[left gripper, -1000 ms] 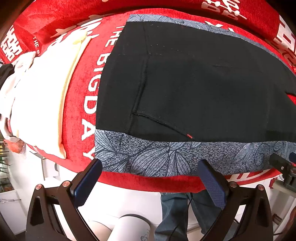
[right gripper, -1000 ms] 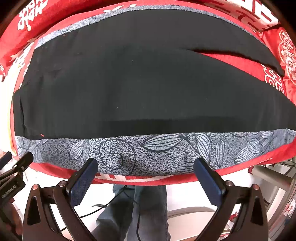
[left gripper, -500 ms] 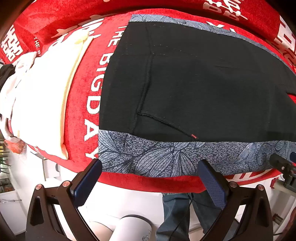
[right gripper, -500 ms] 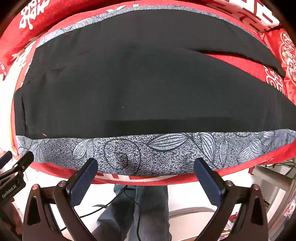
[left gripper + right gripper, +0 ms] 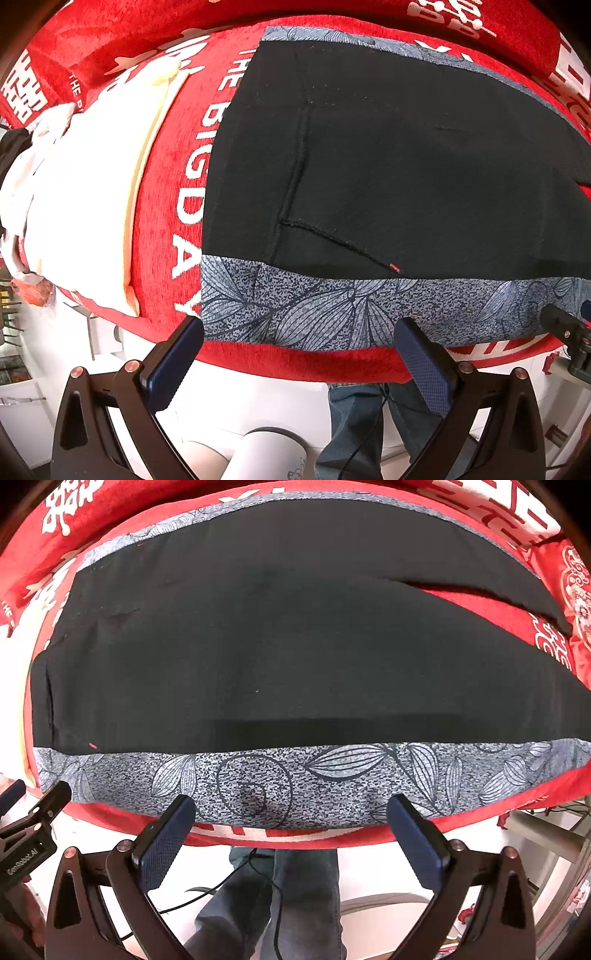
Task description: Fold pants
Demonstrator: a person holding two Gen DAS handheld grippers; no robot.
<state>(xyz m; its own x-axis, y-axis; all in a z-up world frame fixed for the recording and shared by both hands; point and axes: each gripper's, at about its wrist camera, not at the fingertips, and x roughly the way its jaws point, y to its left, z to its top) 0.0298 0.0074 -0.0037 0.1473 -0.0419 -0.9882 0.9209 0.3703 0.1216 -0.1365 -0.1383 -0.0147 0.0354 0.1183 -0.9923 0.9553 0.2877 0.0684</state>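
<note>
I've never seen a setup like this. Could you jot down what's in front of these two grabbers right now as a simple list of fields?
Garment: black pants with a grey leaf-patterned side stripe, spread flat
Legs: the two split apart toward the right, with red showing between them
Surface: red cloth with white lettering
Beside the pants: white folded fabric, to the left
Left gripper: open, empty, at the near edge over the stripe
Right gripper: open, empty, at the near edge over the stripe
Folding: not begun
</note>
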